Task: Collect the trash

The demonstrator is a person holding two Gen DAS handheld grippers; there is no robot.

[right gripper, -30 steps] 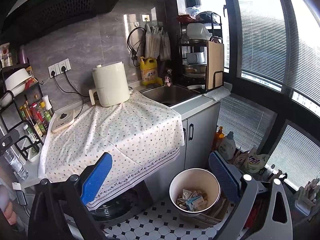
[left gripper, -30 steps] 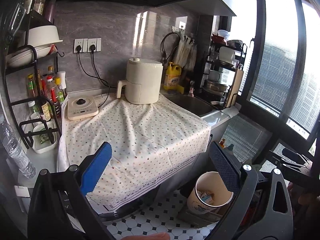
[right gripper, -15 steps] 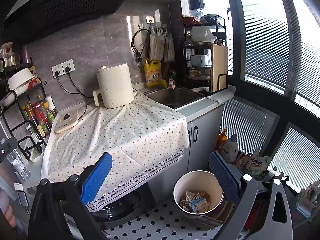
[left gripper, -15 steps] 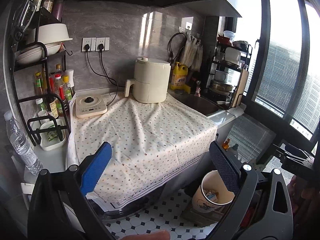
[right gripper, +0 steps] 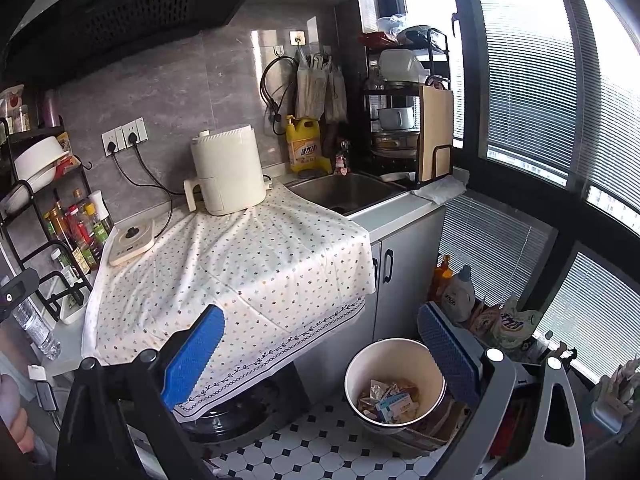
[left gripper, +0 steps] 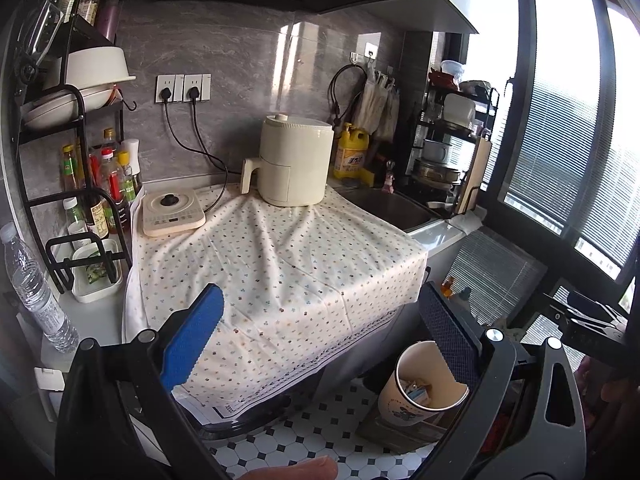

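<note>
A white round trash bin (right gripper: pixel 394 384) stands on the tiled floor beside the counter; wrappers (right gripper: pixel 390 400) lie in its bottom. It also shows in the left wrist view (left gripper: pixel 424 388), partly behind the right finger. My left gripper (left gripper: pixel 320 320) is open and empty, held above the front edge of the dotted tablecloth (left gripper: pixel 272 264). My right gripper (right gripper: pixel 320 340) is open and empty, above the cloth's hanging corner and the bin. No loose trash shows on the cloth.
On the counter stand a cream air fryer (left gripper: pixel 294 164), a small induction cooker (left gripper: pixel 172 212), a bottle rack (left gripper: pixel 92 184) and a water bottle (left gripper: pixel 34 280). A sink (right gripper: pixel 348 192), yellow detergent jug (right gripper: pixel 304 148) and dish rack (right gripper: pixel 412 128) lie right. Bottles and bags (right gripper: pixel 492 312) crowd the floor by the window.
Both grippers have drawn back and risen a little from the counter, so more of the kitchen shows. Their fingers stay open and empty.
</note>
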